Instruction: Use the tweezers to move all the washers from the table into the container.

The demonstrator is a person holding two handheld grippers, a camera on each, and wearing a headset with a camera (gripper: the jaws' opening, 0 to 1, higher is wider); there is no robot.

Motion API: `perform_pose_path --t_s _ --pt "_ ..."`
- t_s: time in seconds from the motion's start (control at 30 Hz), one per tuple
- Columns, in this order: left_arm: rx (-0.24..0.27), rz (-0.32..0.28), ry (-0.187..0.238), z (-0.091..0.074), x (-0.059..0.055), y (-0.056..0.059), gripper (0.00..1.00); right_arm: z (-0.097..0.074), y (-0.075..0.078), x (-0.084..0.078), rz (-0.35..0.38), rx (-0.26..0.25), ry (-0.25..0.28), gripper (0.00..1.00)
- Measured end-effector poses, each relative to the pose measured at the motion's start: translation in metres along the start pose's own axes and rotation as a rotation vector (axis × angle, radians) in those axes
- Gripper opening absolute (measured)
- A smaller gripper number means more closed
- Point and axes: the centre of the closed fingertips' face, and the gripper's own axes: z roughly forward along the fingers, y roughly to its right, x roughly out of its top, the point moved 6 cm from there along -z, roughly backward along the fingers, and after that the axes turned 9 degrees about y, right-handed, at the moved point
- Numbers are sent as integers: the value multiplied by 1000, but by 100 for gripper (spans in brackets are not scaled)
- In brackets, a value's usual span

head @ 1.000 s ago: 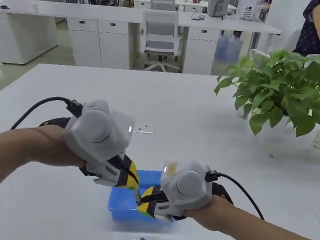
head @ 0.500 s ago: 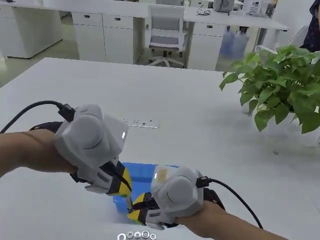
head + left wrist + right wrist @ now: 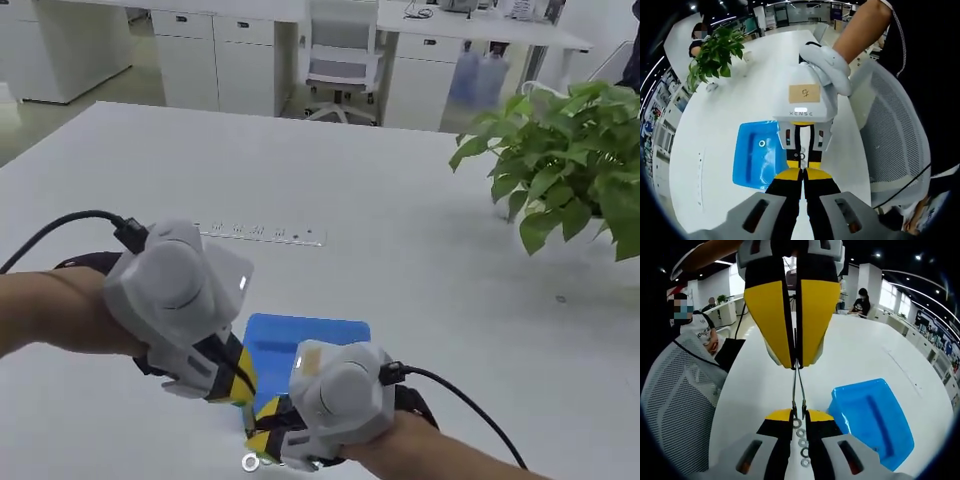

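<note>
Left gripper (image 3: pixel 796 364) jaws clamp the tweezers (image 3: pixel 798 390); right gripper (image 3: pixel 799 415), marked "XENSE", pinches their legs between narrow jaws, half hiding washers (image 3: pixel 802 442).

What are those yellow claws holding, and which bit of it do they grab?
The left gripper pinches the tweezers by their back end. The tips sit between the right gripper's jaws; whether those squeeze them cannot be told.

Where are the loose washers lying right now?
In the right gripper view, the washers lie in a row on the table, beside the blue container, just below the tips of the tweezers.
</note>
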Motion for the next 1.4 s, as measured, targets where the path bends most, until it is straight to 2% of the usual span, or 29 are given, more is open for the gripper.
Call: perform_pose_path --t_s 0.4,0.7,1.27,1.4 --pt "-34 -12 -18 8 -10 6 5 7 -8 -10 12 19 -18 12" --pt "-53 -15 -29 13 -13 10 5 10 -11 -15 20 31 -24 12" --pt "-54 -18 -48 20 -19 11 5 15 -13 -22 26 43 -42 12" --pt "-52 -23 -38 20 -18 10 5 14 -13 -22 30 41 -39 12"
